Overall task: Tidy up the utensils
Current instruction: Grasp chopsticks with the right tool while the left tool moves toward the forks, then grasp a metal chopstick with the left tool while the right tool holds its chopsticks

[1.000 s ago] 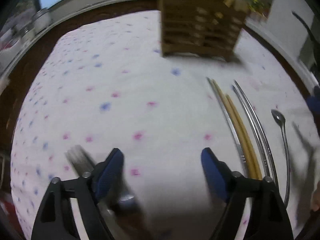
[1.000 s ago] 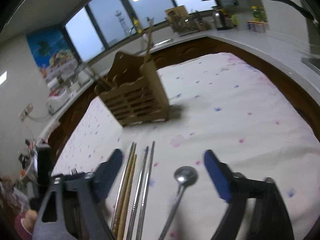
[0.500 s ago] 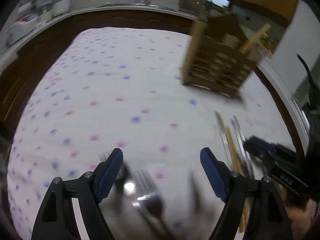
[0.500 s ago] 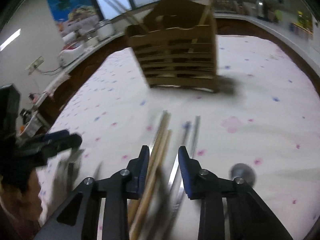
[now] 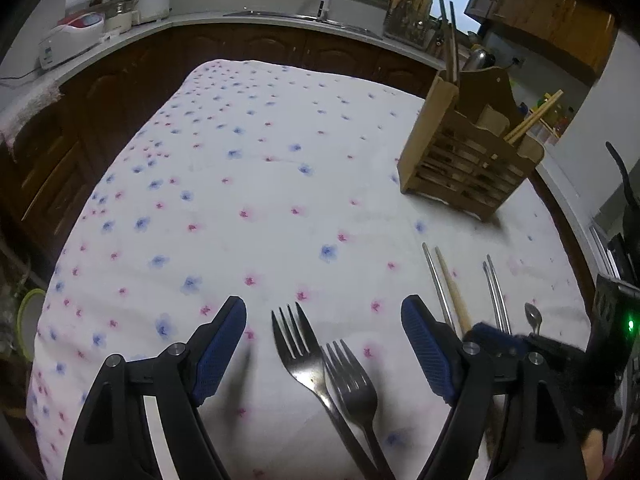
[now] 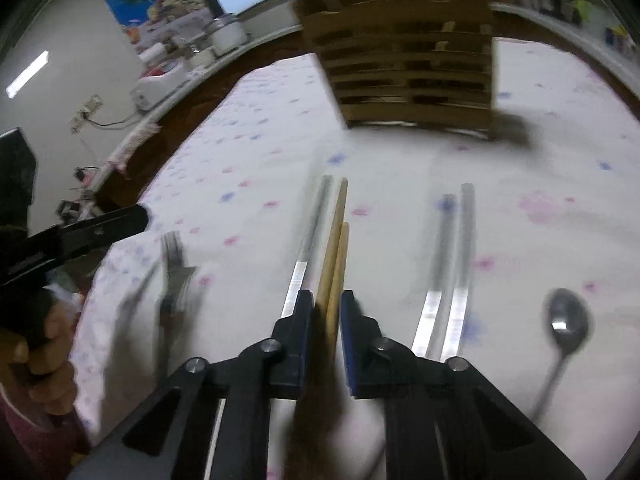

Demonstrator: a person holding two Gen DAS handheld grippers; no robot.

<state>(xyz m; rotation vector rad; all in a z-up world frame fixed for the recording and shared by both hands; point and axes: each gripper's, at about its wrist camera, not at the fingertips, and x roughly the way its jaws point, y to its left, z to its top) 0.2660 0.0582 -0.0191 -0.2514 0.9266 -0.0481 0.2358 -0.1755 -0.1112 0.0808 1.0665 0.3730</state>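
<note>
Beside held wooden chopsticks [image 6: 335, 256]: steel chopstick [image 6: 310, 240], forks [image 5: 320, 364].

White cloth, wood and steel

The tablecloth [image 5: 248, 184] is white with small pink and blue flowers; the utensil holder [image 5: 468, 160] is light brown, the wooden chopsticks [image 6: 334, 264] tan, the forks [image 5: 320, 356] dark silver, the gripper pads [image 5: 220, 348] blue.

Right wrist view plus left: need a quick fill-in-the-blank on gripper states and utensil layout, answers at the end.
1. The right gripper is closed on the pair of ____ chopsticks.
2. The left gripper is ____, with two forks lying between its fingers.
3. In the right wrist view, the spoon lies to the ____ of the metal chopsticks.
4. The wooden caddy stands on the floral ____.

Answers: wooden; open; right; tablecloth
</note>
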